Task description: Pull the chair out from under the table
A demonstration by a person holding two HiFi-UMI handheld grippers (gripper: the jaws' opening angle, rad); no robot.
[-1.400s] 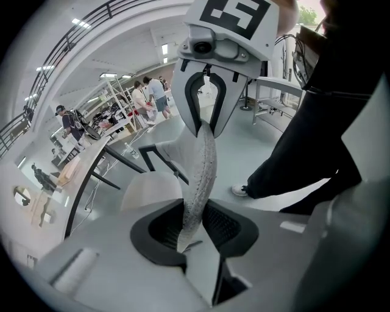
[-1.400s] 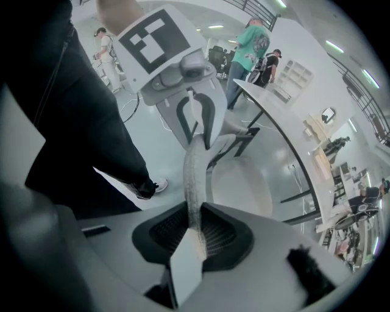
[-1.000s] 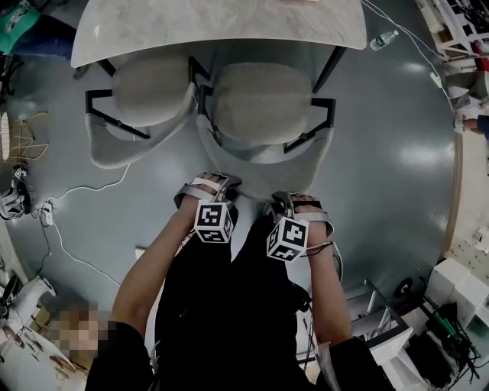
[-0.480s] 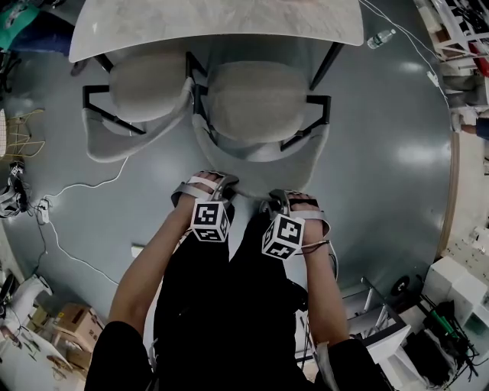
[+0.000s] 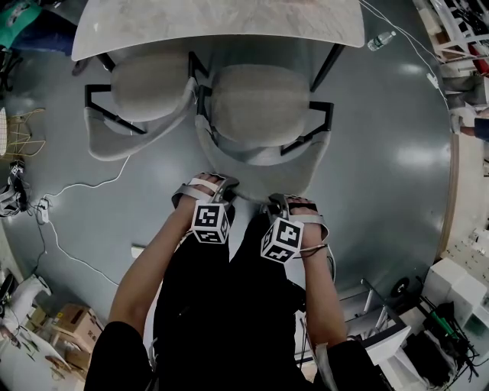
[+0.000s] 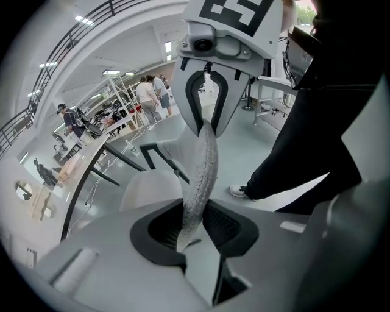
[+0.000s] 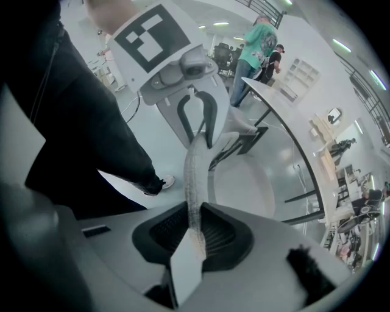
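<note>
A grey padded chair with black legs stands with its seat partly under the pale table. Its curved backrest faces me. My left gripper is shut on the left part of the backrest's top edge, and my right gripper is shut on the right part. In the left gripper view the grey backrest rim runs up from between the jaws of the left gripper to the right gripper. The right gripper view shows the same rim pinched in the right gripper.
A second matching chair stands close on the left, also partly under the table. A white cable trails on the grey floor at the left, a water bottle lies at the upper right. Benches and boxes line the right side. My legs stand just behind the chair.
Almost nothing has changed: both grippers stay clamped on the backrest rim, and the chair sits at the same spot by the table. Only the head view shifts slightly.
</note>
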